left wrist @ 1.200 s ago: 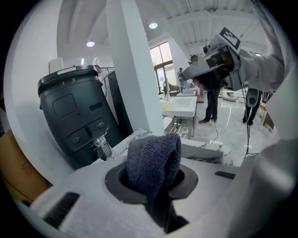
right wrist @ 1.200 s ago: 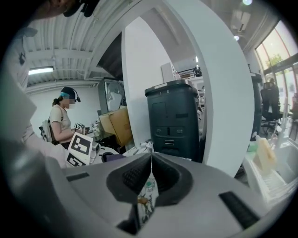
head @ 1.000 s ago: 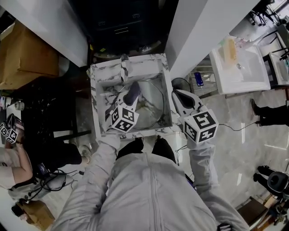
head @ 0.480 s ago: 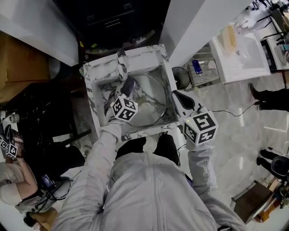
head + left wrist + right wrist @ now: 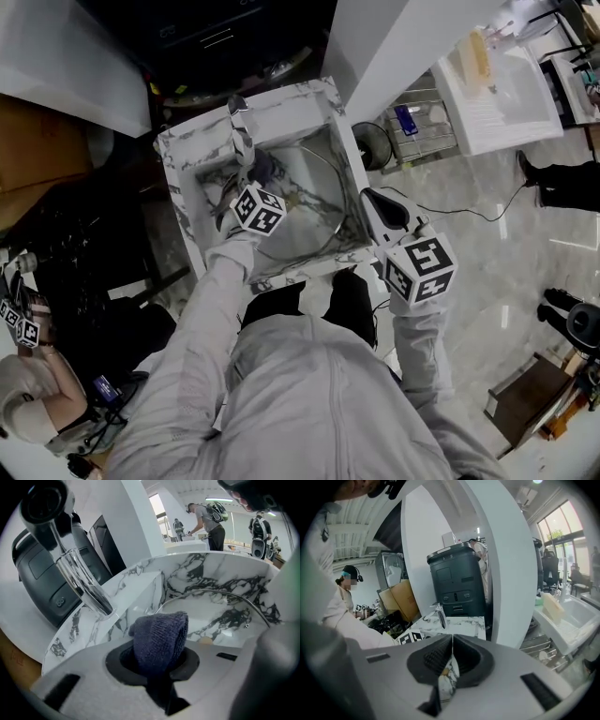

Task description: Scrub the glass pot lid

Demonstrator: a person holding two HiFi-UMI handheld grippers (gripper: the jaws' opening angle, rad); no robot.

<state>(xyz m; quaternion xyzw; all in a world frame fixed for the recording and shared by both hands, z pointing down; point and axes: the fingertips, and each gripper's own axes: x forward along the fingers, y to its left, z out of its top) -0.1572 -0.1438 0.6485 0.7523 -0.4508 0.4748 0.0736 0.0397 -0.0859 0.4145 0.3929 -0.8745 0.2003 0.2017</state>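
Observation:
The glass pot lid (image 5: 317,202) leans on edge inside the marble sink (image 5: 286,114); its metal rim (image 5: 234,597) arcs across the basin in the left gripper view. My left gripper (image 5: 259,178) is shut on a dark blue knitted cloth (image 5: 159,637), held just under the chrome faucet (image 5: 82,581) at the basin's back left, a little away from the lid. My right gripper (image 5: 377,201) hovers outside the sink's right rim. In the right gripper view its jaws (image 5: 451,654) meet with nothing between them.
A white pillar (image 5: 394,37) rises right behind the sink, and a dark bin (image 5: 459,581) stands beyond it. A white utility basin (image 5: 497,94) sits at the far right. Cardboard boxes (image 5: 37,159) and a seated person (image 5: 28,412) are at the left.
My left gripper has carried the cloth from the lid's middle toward the back left of the basin, up under the faucet. The right gripper has stayed beside the sink's right rim.

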